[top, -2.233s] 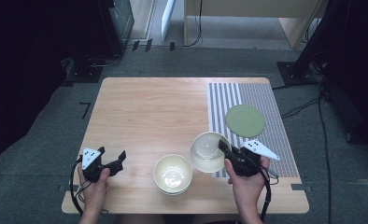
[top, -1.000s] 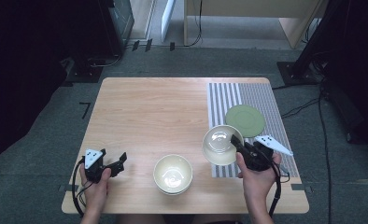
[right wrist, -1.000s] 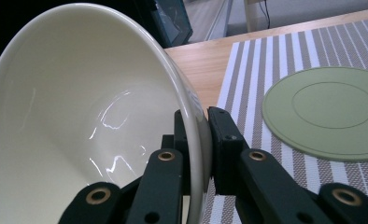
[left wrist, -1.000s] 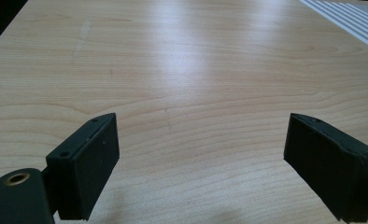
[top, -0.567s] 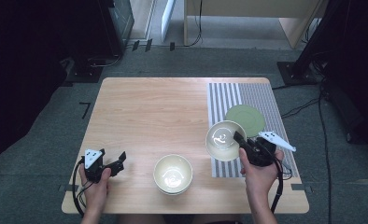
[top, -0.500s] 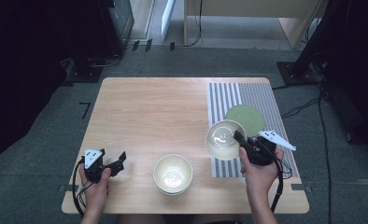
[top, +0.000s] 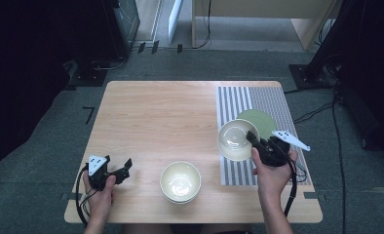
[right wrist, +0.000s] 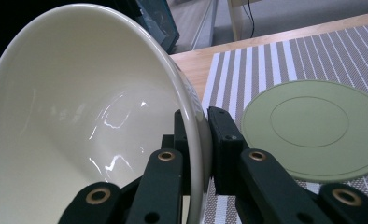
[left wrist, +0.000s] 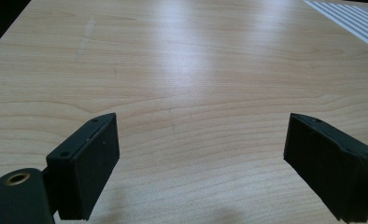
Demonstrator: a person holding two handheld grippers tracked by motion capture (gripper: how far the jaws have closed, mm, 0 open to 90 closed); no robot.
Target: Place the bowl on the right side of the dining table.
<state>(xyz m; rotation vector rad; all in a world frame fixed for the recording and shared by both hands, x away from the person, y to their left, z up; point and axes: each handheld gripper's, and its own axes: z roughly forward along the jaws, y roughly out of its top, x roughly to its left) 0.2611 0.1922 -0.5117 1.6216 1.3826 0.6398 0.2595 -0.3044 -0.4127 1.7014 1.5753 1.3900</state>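
Observation:
My right gripper (top: 253,141) is shut on the rim of a cream bowl (top: 235,139) and holds it tilted above the striped mat (top: 239,100), just left of a green coaster (top: 258,122). In the right gripper view the bowl (right wrist: 79,116) has its rim pinched between the gripper (right wrist: 198,135) jaws, and the green coaster (right wrist: 313,128) lies flat on the mat to the right. A second cream bowl (top: 180,181) stands on the wood near the front edge. My left gripper (top: 124,168) rests open at the front left; in its own view the left gripper (left wrist: 201,163) has bare table between its jaws.
The wooden table (top: 156,122) has a striped mat on its right part. Cables (top: 316,112) trail off the right side onto the grey floor. A wooden desk leg and dark equipment stand beyond the far edge.
My right gripper has carried the bowl up and to the right, from beside the front bowl to over the striped mat by the green coaster. The left hand has stayed put.

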